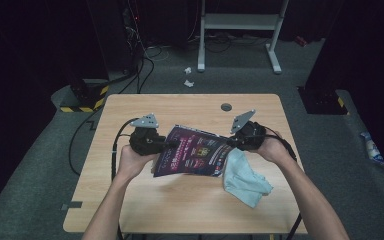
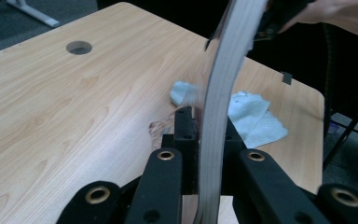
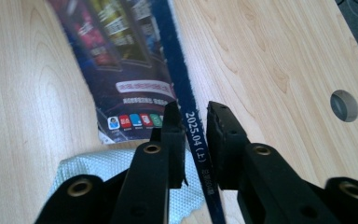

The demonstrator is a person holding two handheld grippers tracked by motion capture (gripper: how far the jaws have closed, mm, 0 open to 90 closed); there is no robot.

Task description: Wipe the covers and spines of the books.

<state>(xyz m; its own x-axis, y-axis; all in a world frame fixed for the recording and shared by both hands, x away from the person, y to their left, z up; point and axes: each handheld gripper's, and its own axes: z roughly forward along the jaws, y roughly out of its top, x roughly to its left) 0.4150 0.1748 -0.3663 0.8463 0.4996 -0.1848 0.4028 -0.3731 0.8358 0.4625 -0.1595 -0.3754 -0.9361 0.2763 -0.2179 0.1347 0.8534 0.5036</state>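
Observation:
A dark magazine with a colourful cover is held a little above the wooden table between my two grippers. My left gripper is shut on its left edge; in the left gripper view the magazine runs edge-on between the jaws of my left gripper. My right gripper grips the right side. In the right gripper view the jaws of my right gripper close on the blue spine of the magazine, which bears a printed date.
A pale blue cloth lies crumpled on the table under the magazine's right end and my right hand. A round cable hole sits near the table's far edge. Cables trail from both grippers off the table.

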